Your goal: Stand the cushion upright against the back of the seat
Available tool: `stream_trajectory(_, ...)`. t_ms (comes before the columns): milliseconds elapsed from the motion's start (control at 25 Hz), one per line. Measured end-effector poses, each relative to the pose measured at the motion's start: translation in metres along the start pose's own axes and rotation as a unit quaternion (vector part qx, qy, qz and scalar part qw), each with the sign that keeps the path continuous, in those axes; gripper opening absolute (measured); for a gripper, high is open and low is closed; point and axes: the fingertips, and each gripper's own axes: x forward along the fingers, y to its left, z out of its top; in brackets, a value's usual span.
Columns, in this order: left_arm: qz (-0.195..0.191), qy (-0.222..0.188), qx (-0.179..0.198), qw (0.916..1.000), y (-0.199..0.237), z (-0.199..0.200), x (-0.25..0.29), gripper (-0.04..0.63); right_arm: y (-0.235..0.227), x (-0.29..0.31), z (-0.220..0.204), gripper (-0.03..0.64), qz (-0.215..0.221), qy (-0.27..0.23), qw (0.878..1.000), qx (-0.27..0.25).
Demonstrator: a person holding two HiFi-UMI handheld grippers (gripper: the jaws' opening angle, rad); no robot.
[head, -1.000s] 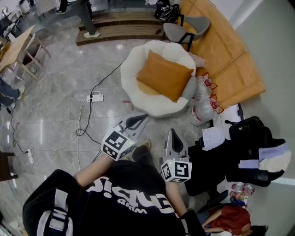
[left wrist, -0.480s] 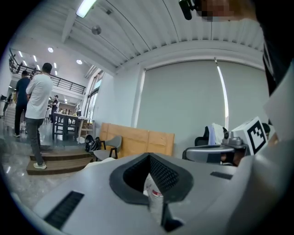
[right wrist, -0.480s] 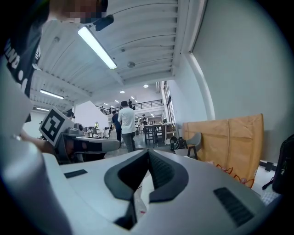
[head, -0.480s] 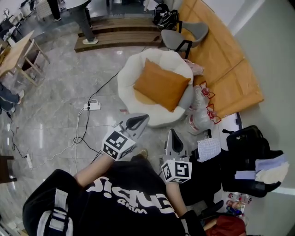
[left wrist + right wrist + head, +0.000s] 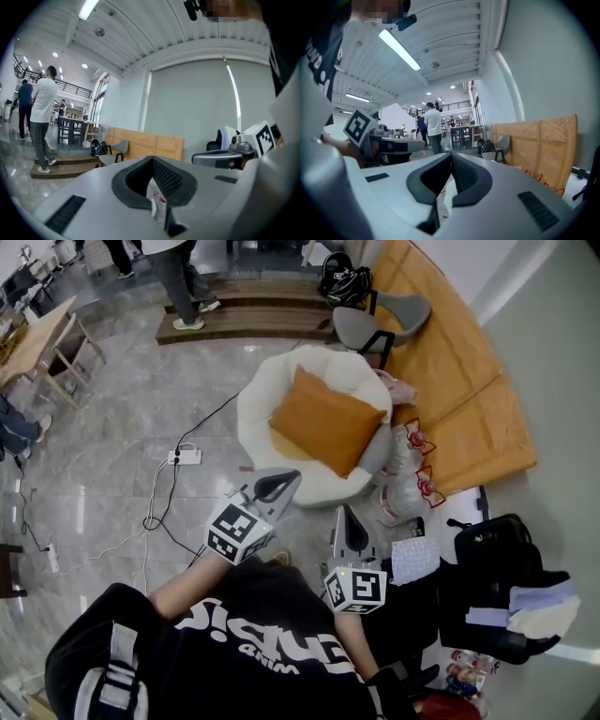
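An orange cushion (image 5: 326, 420) leans tilted in a round white seat (image 5: 258, 424) on the floor ahead of me in the head view. My left gripper (image 5: 289, 479) is shut and empty, its tip just short of the seat's near rim. My right gripper (image 5: 343, 515) is also shut and empty, a little further back and to the right of the seat. In the left gripper view the jaws (image 5: 154, 164) meet with nothing between them. The right gripper view shows its jaws (image 5: 451, 158) closed the same way. The cushion is hidden in both gripper views.
White bags with red print (image 5: 405, 470) crowd the seat's right side. A grey chair (image 5: 375, 322) and an orange panel (image 5: 459, 381) stand behind. A power strip (image 5: 184, 457) with cables lies on the floor at left. Dark bags (image 5: 492, 568) pile at right. A person (image 5: 183, 277) stands on wooden steps (image 5: 244, 320).
Both grippers and I have come closer to the white seat, which now sits nearer the left gripper's tip. Both jaws stayed shut. The person at the steps has walked to the right.
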Motion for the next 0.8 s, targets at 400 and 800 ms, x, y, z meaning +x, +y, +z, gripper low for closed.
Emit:
stream_trajectory(400,0.014,0.003,0.001,0.9999,0.007,-0.011,0.015,0.008,-0.021,0.014,-0.012,0.021,0.010,0.015,1.000,0.006)
stream_trajectory(800,0.008,0.013,0.004,0.9999,0.042,-0.006,0.045,0.008,-0.035,0.060,-0.008,0.021,0.009,0.014,1.000,0.003)
